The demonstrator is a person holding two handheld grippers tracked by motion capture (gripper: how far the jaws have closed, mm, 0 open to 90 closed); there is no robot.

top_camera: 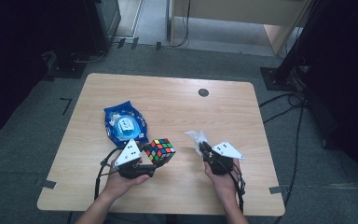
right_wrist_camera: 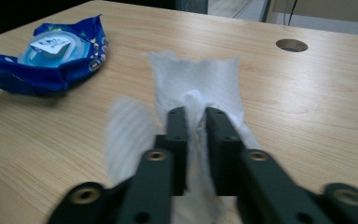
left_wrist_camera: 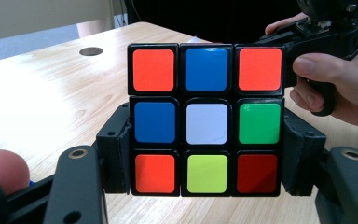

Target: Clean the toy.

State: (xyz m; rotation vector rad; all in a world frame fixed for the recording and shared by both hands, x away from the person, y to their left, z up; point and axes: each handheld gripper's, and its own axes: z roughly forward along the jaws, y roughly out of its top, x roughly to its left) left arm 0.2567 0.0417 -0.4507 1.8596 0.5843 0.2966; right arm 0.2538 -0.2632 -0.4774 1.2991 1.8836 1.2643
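Item: puzzle cube (left_wrist_camera: 206, 119), rigid, slick-faced; my left tongs (left_wrist_camera: 205, 163) clamp its lower sides above the surface (top_camera: 177, 107).
Item: wet wipe (right_wrist_camera: 193, 88), limp, light; my right tongs (right_wrist_camera: 196, 135), nearly closed, pinch its bunched middle.

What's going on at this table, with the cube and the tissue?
A person holds a gripper in each hand. The left gripper is clamped on a Rubik's cube, held just above the table. The right gripper has a white wet wipe between its jaws. A blue wipes packet lies behind the cube.
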